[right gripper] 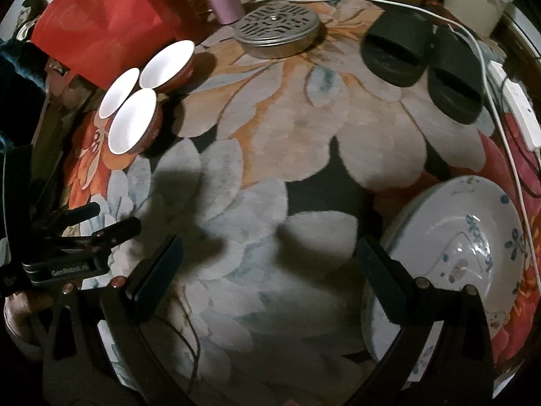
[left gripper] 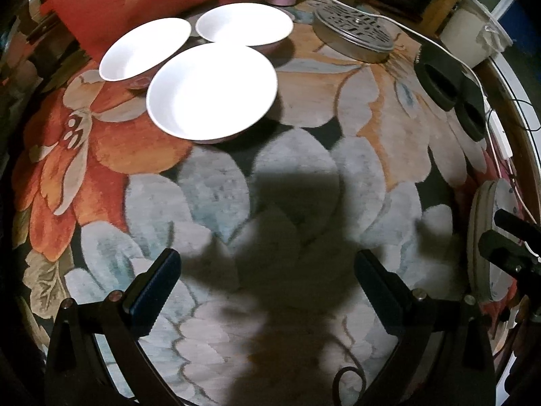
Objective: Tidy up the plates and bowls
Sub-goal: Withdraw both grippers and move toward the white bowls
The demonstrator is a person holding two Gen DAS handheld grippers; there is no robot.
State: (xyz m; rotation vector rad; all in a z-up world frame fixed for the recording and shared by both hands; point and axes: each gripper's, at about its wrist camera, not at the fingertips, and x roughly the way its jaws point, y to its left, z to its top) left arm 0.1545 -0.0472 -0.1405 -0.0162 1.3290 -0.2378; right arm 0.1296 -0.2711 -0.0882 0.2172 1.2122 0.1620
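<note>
Bowls (left gripper: 212, 93), three white ones, sat clustered rim to rim on the floral carpet (left gripper: 304, 176), apparently gathered for stacking, while the patterned plates (right gripper: 466, 247) lay apart beside the right tongs (right gripper: 270, 270), both left tongs (left gripper: 267, 291) and right released and empty.

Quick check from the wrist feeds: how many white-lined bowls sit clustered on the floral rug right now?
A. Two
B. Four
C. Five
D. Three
D: three white-lined bowls sit clustered on the floral rug, with both grippers open and empty.
</note>
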